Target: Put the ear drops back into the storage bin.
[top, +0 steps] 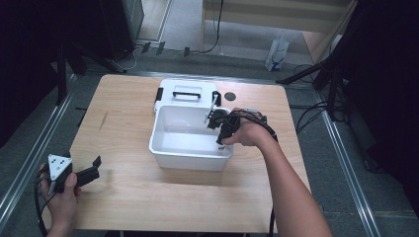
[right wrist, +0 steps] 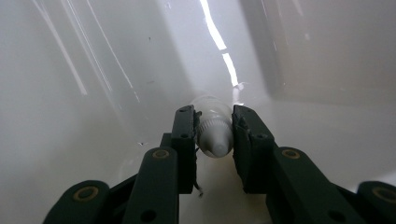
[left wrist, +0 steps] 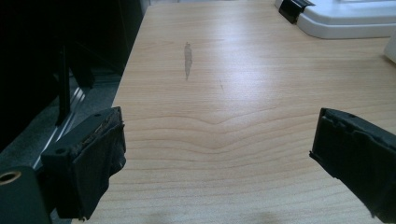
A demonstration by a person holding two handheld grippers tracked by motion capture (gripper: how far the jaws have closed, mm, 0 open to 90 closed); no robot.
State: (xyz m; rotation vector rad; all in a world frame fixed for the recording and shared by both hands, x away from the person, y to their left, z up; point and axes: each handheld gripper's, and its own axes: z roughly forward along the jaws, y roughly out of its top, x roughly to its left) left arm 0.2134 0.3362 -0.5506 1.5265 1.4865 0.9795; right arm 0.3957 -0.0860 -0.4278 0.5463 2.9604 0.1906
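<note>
Wooden surface [top: 123, 197], white bin [top: 190, 158] mid-way: right gripper [right wrist: 214, 135] down inside, fingers closed on a small capped bottle [right wrist: 214, 133], long axis along them; left gripper [left wrist: 219, 154] well apart, fingers wide, empty.

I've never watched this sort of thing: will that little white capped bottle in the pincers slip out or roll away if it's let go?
The small bottle looks round and smooth, so it may slip or roll on the white bin's glossy floor. The right tool clamps its ribbed cap, which probably helps grip. It seems light.
</note>
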